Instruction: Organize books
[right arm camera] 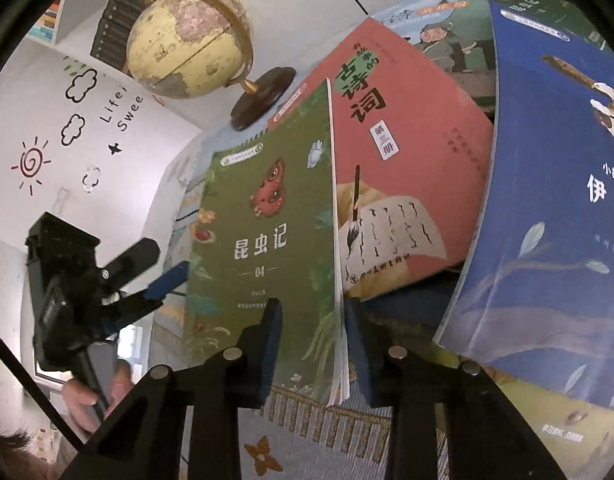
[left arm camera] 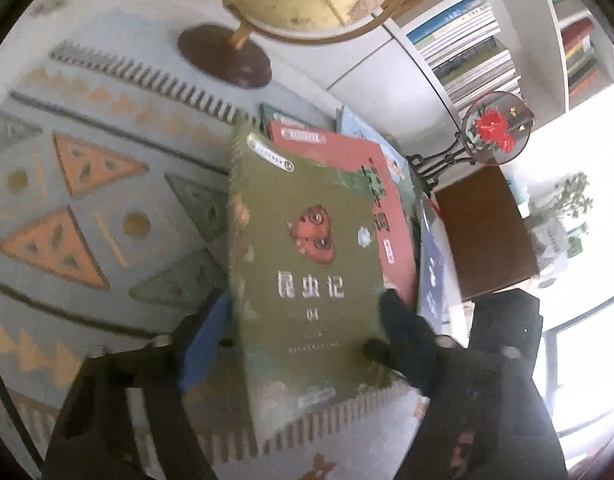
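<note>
1. The right claw (right arm camera: 313,344) has the lower right edge of the green book (right arm camera: 263,220) between its fingers. One blue pad lies against the cover and the other against the fanned page edges. I cannot tell whether the pads are clamped on the book.
2. The left claw (left arm camera: 303,336) is released and its two fingers stand apart. In the right wrist view its blue finger touches the book's left edge, while the black finger ends short of it.
3. The green book has a red insect on its cover. It is tilted, with its right edge raised above the red book (right arm camera: 407,152) beside it.
4. The red book lies partly under the green one, and its right side is overlapped by a blue book (right arm camera: 547,200). More books show behind them.
5. All the books rest on a tabletop covered by a patterned cloth (left arm camera: 107,180) with orange and green triangles.
6. A yellowed globe (right arm camera: 187,40) on a dark round base stands on the tabletop beyond the books.
7. A person's hand (right arm camera: 91,400) grips the handle of the left claw, at the lower left of the right wrist view.
8. Farther off in the left wrist view, a round ornament (left arm camera: 495,128) with a red flower stands near a white bookshelf (left arm camera: 467,48) full of books.
</note>
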`<state>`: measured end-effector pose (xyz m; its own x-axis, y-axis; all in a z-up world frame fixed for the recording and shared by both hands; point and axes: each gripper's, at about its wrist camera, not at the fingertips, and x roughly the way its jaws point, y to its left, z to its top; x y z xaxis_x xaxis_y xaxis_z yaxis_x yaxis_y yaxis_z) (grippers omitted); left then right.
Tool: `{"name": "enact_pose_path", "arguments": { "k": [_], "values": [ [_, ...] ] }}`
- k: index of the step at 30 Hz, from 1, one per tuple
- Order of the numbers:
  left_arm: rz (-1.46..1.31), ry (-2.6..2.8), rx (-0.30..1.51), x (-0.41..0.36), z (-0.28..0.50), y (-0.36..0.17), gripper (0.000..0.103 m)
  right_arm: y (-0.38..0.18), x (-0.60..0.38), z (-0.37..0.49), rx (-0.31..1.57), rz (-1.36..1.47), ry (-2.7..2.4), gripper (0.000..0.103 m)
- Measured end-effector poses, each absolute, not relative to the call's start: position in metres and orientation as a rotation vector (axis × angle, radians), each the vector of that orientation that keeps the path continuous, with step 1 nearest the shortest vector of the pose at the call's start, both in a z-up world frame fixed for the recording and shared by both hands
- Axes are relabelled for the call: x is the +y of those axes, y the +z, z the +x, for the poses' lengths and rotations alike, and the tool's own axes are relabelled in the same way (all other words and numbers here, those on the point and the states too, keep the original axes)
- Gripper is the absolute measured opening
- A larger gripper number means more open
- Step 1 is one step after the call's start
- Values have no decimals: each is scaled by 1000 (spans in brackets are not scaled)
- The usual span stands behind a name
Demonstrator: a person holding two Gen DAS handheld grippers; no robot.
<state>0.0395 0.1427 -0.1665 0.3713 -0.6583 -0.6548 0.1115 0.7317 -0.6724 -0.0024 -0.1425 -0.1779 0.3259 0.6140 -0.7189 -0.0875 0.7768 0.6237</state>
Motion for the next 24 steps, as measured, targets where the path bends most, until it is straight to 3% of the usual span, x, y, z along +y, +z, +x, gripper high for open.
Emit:
{"name": "enact_pose_path", "arguments": {
  "k": [2,4,8,14,24],
  "values": [
    [-559,-525,1119,139,36,-173,51,-177,-141,-6,1138,519,471,29],
    [-541,-517,1133,137,33,-179,47,-175,-137,-6,1137,496,466,18],
    [-459,-449,1113,140,28,-174,32,-175,-134,-8,1112,528,470,10],
    [-253,-356,1087,145,26,-152,32,-151,-101,-16,1064,414,488,9],
    [-219,-223,1075,209,28,-141,32,-136,-27,-1,1062,360,572,9]
  ]
}}
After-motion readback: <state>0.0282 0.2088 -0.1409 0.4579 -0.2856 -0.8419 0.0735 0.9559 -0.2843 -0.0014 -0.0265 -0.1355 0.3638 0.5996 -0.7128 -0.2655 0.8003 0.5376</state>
